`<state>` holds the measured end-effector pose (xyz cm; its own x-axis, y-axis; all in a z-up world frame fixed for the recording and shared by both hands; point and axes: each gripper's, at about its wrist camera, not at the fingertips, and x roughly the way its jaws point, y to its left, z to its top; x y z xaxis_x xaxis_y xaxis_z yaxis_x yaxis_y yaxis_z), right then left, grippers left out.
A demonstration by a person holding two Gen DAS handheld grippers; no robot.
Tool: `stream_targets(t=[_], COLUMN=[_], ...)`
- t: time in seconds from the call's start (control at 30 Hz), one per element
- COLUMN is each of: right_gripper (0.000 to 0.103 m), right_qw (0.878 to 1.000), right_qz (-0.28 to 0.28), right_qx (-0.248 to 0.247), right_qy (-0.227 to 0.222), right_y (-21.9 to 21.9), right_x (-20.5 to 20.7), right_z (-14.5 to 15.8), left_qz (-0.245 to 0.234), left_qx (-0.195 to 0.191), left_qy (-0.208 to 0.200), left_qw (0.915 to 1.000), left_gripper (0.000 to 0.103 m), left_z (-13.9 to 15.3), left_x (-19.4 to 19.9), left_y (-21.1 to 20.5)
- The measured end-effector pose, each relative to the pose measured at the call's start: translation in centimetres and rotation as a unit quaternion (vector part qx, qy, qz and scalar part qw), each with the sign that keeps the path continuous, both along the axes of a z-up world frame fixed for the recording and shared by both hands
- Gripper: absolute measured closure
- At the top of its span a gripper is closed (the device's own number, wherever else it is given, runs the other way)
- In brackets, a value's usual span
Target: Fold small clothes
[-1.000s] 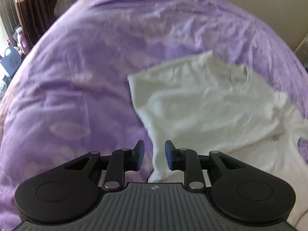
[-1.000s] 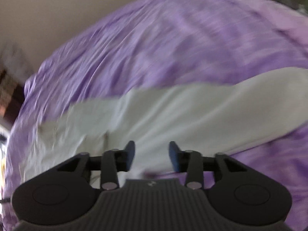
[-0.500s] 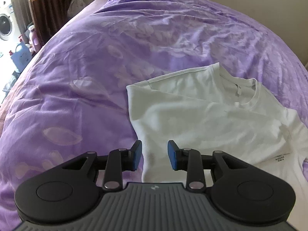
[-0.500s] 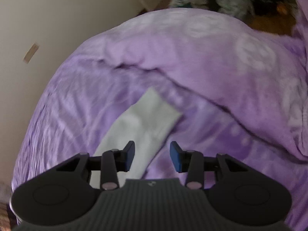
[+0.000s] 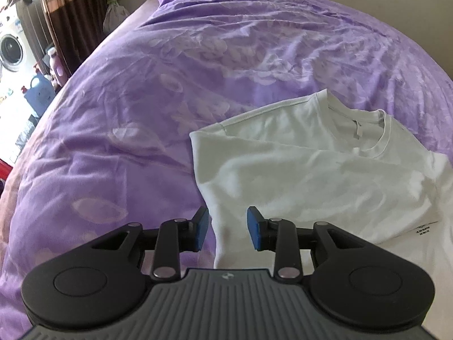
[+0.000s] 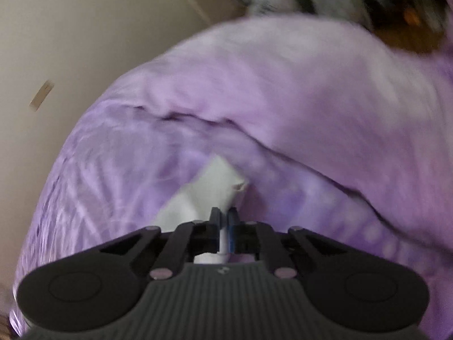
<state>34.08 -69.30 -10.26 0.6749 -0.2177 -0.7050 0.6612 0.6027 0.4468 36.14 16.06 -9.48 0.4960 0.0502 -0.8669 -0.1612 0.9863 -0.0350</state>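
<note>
A white T-shirt (image 5: 317, 170) lies on a purple bedspread (image 5: 170, 85), its left side already folded inward so a straight edge runs down toward the camera; the ribbed neckline sits at the far end and a small printed label shows near the right edge. The left gripper (image 5: 228, 228) hovers over that folded edge with its blue-padded jaws parted, nothing pinched between them. In the right wrist view (blurred) the right gripper (image 6: 224, 221) is clamped tight on a strip of the shirt's white cloth (image 6: 209, 189), which rises in a peak just ahead of the fingertips. Beyond the bed on the left stand a brown curtain (image 5: 68, 14), a washing machine (image 5: 11, 48) and a blue jug (image 5: 38, 93).
</note>
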Motion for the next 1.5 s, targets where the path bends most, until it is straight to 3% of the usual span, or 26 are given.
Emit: stream_targets(t=[0.1,0.23,0.43,0.53,0.63,0.77,0.87,0.97,1.13,1.2,1.27,1.33,1.43,1.5], right_gripper=[0.103,0.103,0.103,0.103,0.103,0.103,0.103,0.103,0.098,0.089,0.078,0.060,0.057,0.057], right_qw=[0.995,0.975,0.936,0.915,0.890,0.847,0.814,0.792,0.781,0.776,0.774,0.776,0.786,0.798], right_qz=[0.074,0.185,0.314,0.375,0.440,0.527,0.578,0.606,0.618,0.625,0.628,0.624,0.606,0.585], right_qx=[-0.063,-0.111,-0.116,-0.096,-0.068,-0.056,-0.059,-0.060,-0.031,-0.015,-0.013,-0.038,-0.099,-0.124], right_qy=[-0.015,-0.056,-0.108,-0.110,-0.097,-0.050,0.002,0.044,0.083,0.082,0.079,0.079,0.074,0.073], right_y=[4.5,13.4,28.6,36.5,45.0,55.5,60.8,62.9,62.1,61.4,60.6,59.5,57.0,54.5], right_x=[2.3,4.8,8.2,8.8,8.9,6.8,4.8,3.9,3.9,4.2,4.0,4.0,4.0,4.4], right_z=[5.2,12.0,17.1,16.9,14.6,9.5,4.2,-0.5,-4.7,-4.7,-3.5,-2.1,0.2,0.9], left_qz=[-0.003,-0.006,-0.009,-0.024,-0.037,-0.046,-0.049,-0.038,-0.028,-0.027,-0.021,-0.017,-0.007,-0.009], left_qx=[0.006,0.024,0.017,-0.006,-0.037,-0.103,-0.175,-0.204,-0.275,-0.290,-0.286,-0.288,-0.277,-0.256], left_qy=[-0.005,-0.016,-0.030,-0.020,-0.017,-0.019,-0.020,-0.025,0.001,0.015,0.025,0.037,0.055,0.054], left_qw=[1.0000,0.9996,0.9994,0.9995,0.9985,0.9934,0.9831,0.9780,0.9612,0.9565,0.9575,0.9568,0.9593,0.9651], left_gripper=[0.065,0.065,0.071,0.075,0.076,0.076,0.076,0.075,0.067,0.066,0.065,0.064,0.064,0.064], left_z=[0.3,0.6,1.1,1.2,1.1,0.4,-0.6,-1.7,-4.3,-5.4,-6.2,-7.1,-8.6,-9.4], left_x=[0.1,-0.1,-0.7,-0.9,-1.2,-1.7,-1.6,-0.8,1.3,2.2,2.8,3.4,3.8,4.0], left_y=[-0.5,-1.1,-1.8,-1.9,-2.0,-1.8,-1.4,-1.7,-2.7,-3.4,-3.9,-4.2,-4.6,-5.0])
